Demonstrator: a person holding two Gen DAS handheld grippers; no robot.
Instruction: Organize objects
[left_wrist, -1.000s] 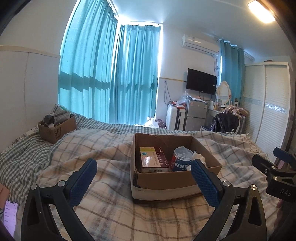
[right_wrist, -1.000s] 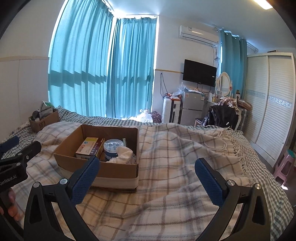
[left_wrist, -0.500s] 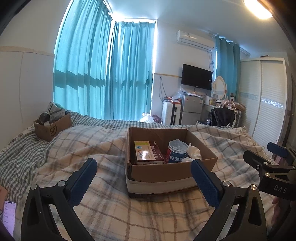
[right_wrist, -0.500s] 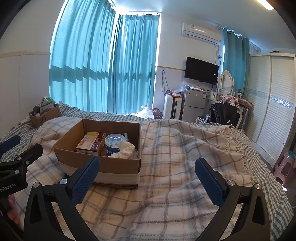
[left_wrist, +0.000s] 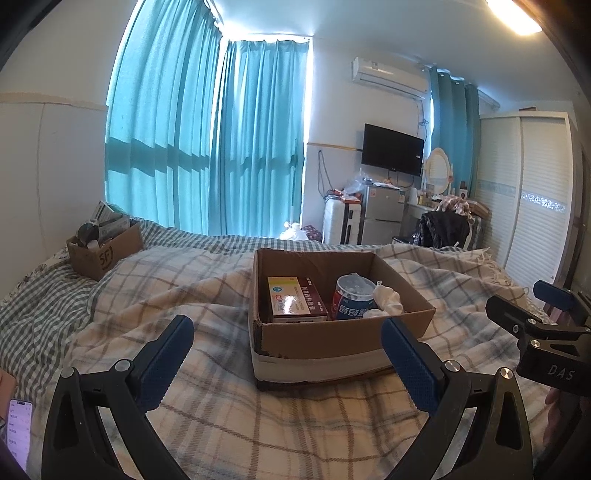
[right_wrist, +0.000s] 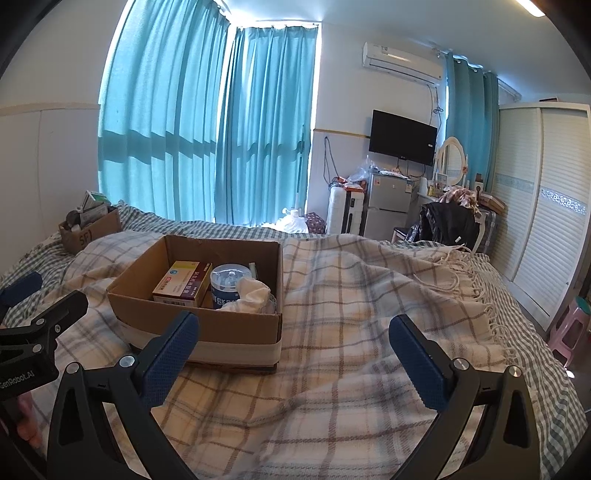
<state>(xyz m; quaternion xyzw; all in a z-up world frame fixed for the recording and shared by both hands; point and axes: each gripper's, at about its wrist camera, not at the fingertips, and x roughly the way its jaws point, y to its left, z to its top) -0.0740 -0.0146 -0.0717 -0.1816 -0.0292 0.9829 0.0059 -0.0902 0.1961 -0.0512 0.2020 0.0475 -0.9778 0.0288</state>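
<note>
An open cardboard box (left_wrist: 332, 332) sits on the plaid blanket on the bed; it also shows in the right wrist view (right_wrist: 207, 325). Inside lie a red and yellow medicine box (left_wrist: 295, 299), a blue and red round can (left_wrist: 352, 301) and a crumpled white cloth (left_wrist: 386, 299). My left gripper (left_wrist: 288, 358) is open and empty, just in front of the box. My right gripper (right_wrist: 295, 350) is open and empty, to the right of the box's near corner.
A smaller cardboard box (left_wrist: 105, 247) full of items stands at the far left of the bed. A phone (left_wrist: 18, 428) lies at the near left. A fridge, suitcase, chair and wardrobe stand beyond the bed. A pink stool (right_wrist: 570, 328) is on the floor, right.
Both cameras have tilted and shifted slightly; the box sits a little lower and nearer in both views. Both grippers stay open and empty.
</note>
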